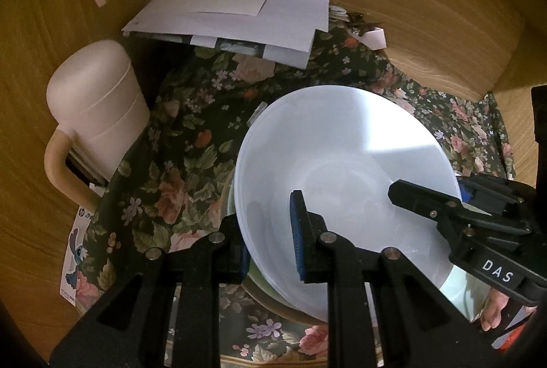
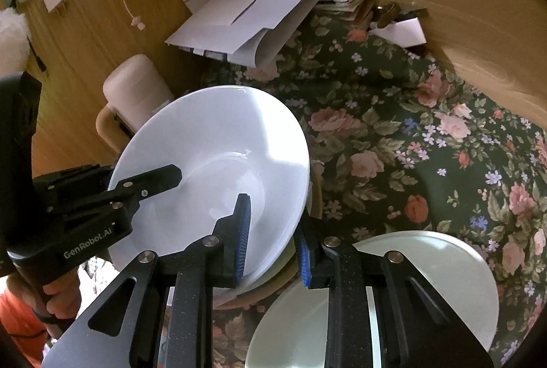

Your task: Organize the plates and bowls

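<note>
Both the left gripper (image 1: 270,238) and right gripper (image 2: 273,240) pinch opposite rims of the wide white glazed bowl (image 2: 212,169), hovering over stacked dishes near the floral-clothed table's (image 2: 393,135) near edge; lower it level and centred before releasing.

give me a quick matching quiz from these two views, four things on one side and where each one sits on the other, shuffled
Things:
1. white bowl
2. pale plate
3. white papers
4. cream jug

Places:
A. far back against the wooden wall
B. by the left wooden wall, handle toward the camera
C. flat on the floral cloth, right of the bowl
D. gripped at its rim by both claws

Pairs: 1-D, 2-C, 3-A, 4-B
</note>
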The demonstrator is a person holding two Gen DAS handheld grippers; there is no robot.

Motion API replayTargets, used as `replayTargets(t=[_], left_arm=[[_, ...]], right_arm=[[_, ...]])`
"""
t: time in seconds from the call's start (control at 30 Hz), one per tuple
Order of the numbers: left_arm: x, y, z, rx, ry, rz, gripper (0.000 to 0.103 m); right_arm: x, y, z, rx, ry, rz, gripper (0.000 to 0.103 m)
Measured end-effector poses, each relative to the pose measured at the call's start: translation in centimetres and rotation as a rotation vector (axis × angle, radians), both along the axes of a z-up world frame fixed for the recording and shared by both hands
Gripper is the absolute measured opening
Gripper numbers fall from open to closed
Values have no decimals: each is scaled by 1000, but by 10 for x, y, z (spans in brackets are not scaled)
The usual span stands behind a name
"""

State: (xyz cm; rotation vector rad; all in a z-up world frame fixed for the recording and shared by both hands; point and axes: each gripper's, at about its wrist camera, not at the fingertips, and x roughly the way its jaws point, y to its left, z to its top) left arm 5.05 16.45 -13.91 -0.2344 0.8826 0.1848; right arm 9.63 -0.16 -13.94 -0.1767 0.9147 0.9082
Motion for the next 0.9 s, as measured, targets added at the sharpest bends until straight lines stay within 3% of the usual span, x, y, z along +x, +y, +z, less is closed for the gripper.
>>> replayTargets(t=[0.9], left_arm=[[-6,4,-6,-10,2,-7,20]], right_arm=[[-2,-11,10,-30,-58,4,25]])
